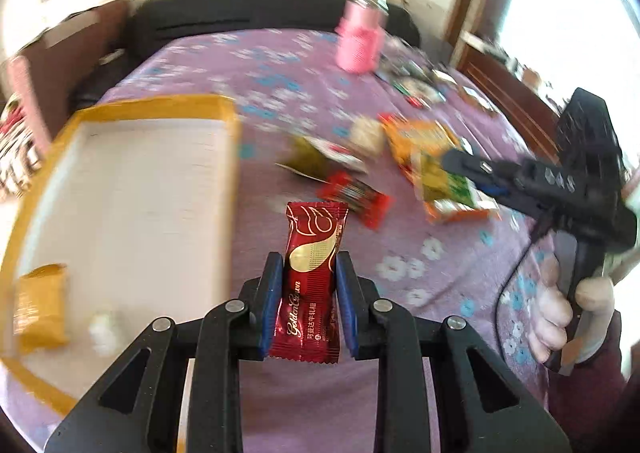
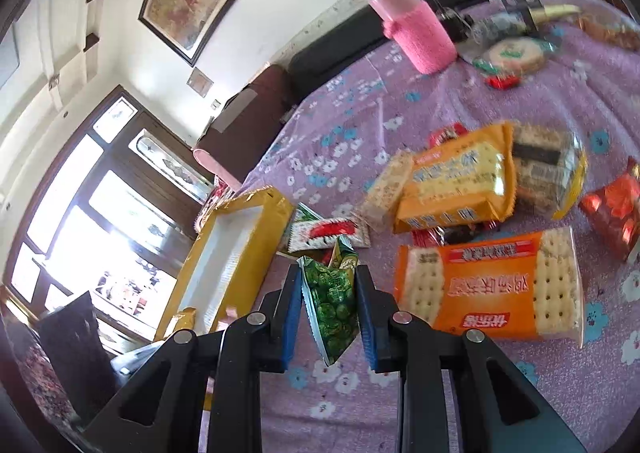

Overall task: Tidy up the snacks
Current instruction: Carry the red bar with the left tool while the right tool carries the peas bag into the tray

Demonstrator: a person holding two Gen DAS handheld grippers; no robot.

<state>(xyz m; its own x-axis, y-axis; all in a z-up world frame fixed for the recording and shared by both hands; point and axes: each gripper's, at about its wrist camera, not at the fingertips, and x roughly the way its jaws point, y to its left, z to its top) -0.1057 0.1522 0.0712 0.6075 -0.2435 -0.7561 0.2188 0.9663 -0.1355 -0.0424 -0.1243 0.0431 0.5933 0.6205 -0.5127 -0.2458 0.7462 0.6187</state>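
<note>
While held above the purple floral table (image 1: 304, 65), the left gripper (image 1: 307, 285) is pinched on a red candy pkt (image 1: 312, 273), kept upright btwn the blue pads (image 1: 271, 301). To its left a yellow-rimmed tray (image 1: 152, 109) is seen w/ a yellow pkt (image 1: 40, 309) inside. The right gripper (image 2: 329, 303) is clamped on a green pea pkt (image 2: 330, 301); an orange cracker pack (image 2: 488, 285) is lying just beside it, more snacks beyond, pink bottle (image 2: 420, 37) at the far end.
</note>
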